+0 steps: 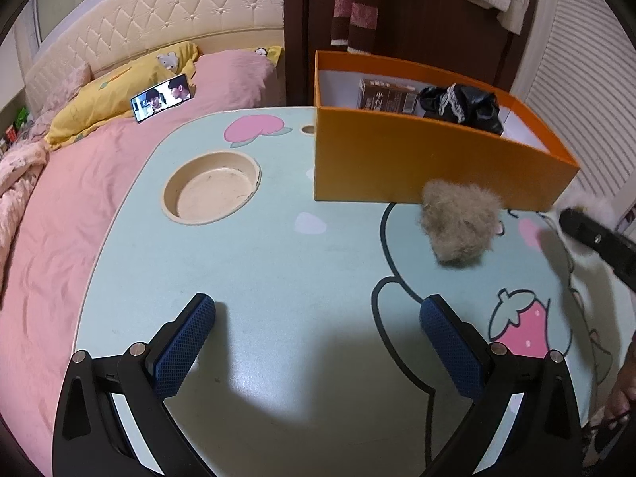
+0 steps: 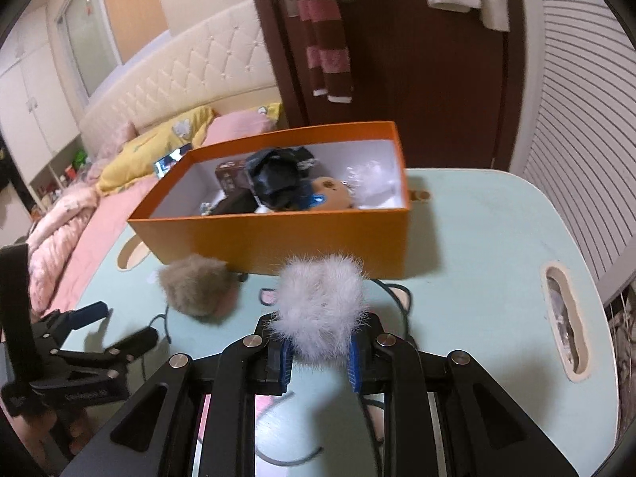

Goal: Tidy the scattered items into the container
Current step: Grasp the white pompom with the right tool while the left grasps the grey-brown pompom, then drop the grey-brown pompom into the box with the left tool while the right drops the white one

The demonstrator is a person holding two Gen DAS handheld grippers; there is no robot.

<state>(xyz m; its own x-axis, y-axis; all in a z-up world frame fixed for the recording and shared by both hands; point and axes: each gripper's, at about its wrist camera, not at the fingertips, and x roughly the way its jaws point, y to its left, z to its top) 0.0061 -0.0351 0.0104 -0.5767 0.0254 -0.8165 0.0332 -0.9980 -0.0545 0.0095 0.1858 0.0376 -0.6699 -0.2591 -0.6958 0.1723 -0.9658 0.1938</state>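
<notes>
My right gripper (image 2: 320,351) is shut on a white fluffy pompom (image 2: 322,304) and holds it just above the table, in front of the orange box (image 2: 278,240). A brown fluffy pompom (image 1: 459,226) (image 2: 196,288) lies on the table against the box's near wall. Inside the box sit a dark crumpled bag (image 2: 278,177), a brown carton (image 1: 387,95) and a small plush toy (image 2: 332,192). My left gripper (image 1: 318,314) hovers open over the pale green table (image 1: 278,278) with nothing between its fingers; the right wrist view catches the left gripper (image 2: 119,326) at far left.
A round recessed cup holder (image 1: 212,187) lies left of the box. A slot handle (image 2: 566,324) is cut into the table's right side. A bed with a pink cover (image 1: 59,218) and a phone (image 1: 163,97) borders the table on the left. A dark door stands behind.
</notes>
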